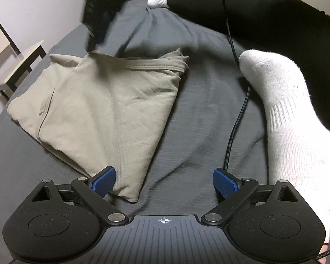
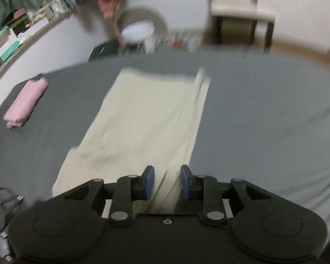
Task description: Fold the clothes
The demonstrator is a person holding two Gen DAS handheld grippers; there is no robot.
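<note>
A beige cotton shirt, soft and creased with a ribbed neckband, lies folded into a rough rectangle on the dark grey ribbed bedsheet. The left gripper hangs with its blue-padded jaws spread wide, the left pad over the shirt's near corner at 7 o'clock. A white knit sock on a black-trousered leg sits at 3 o'clock beside a braided black cable. In the blurred right view, the right gripper stands partly parted, astride the shirt's edge. A pink folded garment rests at 9 o'clock.
</note>
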